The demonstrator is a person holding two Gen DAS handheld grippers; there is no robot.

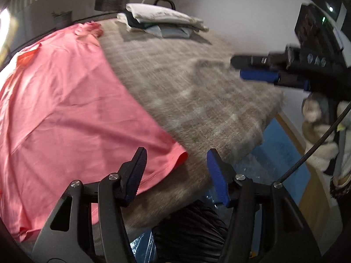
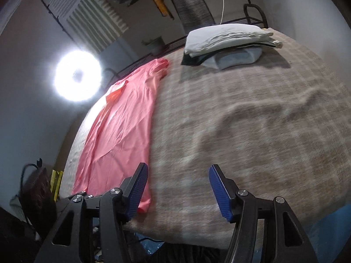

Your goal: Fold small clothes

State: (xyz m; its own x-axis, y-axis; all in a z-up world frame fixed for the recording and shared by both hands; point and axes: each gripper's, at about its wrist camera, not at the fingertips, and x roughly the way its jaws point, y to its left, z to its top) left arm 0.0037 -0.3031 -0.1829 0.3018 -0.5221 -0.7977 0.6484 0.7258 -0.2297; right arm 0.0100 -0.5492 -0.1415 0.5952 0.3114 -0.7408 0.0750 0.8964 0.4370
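Hovering wide-jawed, left gripper (image 1: 176, 162) and right gripper (image 2: 177, 177) hold nothing; pink shirt (image 1: 72, 100) lies flat at bed (image 1: 197, 83) left side, near edge. Risk: pinching blanket with hem, dragging wrinkles.

Pink shirt (image 1: 72, 100) lies spread flat on the bed's left side.
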